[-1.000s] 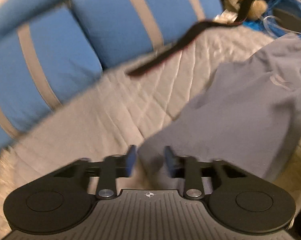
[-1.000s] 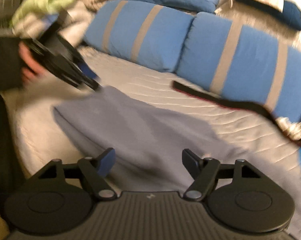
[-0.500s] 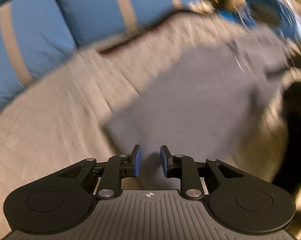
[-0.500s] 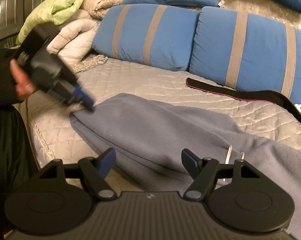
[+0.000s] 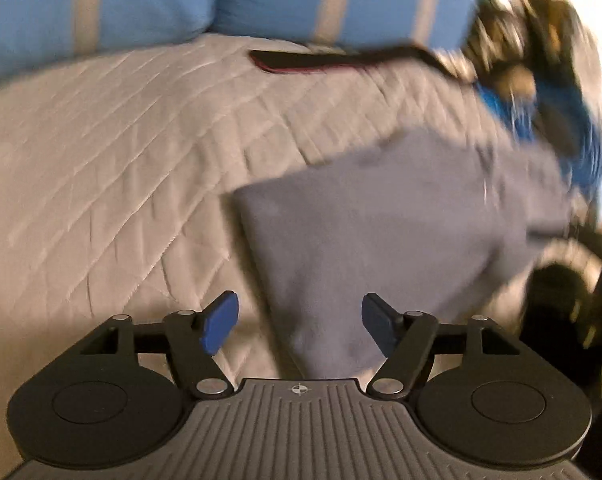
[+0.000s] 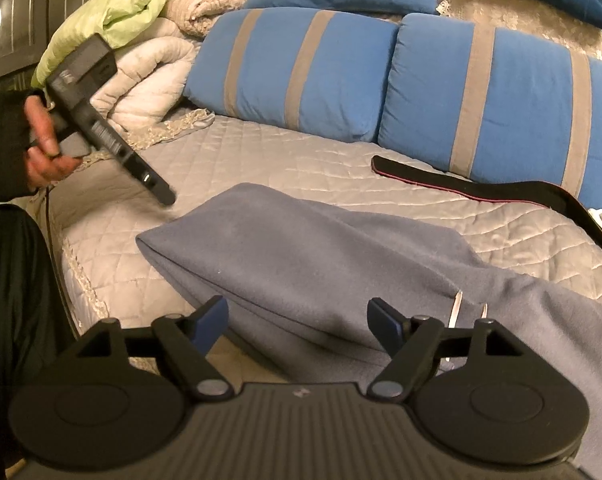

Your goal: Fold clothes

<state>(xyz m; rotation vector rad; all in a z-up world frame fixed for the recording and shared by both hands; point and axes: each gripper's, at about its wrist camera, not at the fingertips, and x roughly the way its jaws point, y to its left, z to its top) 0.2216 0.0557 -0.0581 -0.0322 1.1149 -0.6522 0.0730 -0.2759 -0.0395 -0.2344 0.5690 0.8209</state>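
A blue-grey garment [image 6: 301,248] with white drawstrings [image 6: 457,308] lies folded over on the quilted bed [image 6: 261,168]. In the left wrist view the garment [image 5: 381,220] reaches up to my left gripper [image 5: 299,316], whose jaws are opening; the cloth lies below the gap and no pad presses on it. From the right wrist view, the left gripper [image 6: 157,188] is held in a hand, just left of the garment's folded corner and apart from it. My right gripper [image 6: 297,316] hovers over the near edge of the garment, its jaws wide and still opening, holding nothing.
Two blue pillows with grey stripes [image 6: 381,80] line the back of the bed. A black strap with a red edge [image 6: 481,192] lies in front of them. Green and white bedding [image 6: 141,20] is piled at the back left. The bed's lace edge [image 6: 81,280] runs along the near left.
The left gripper's jaws have spread apart and let go of the garment's end. It has drawn back from the cloth, which now rests on the bed. The right gripper has stayed put.
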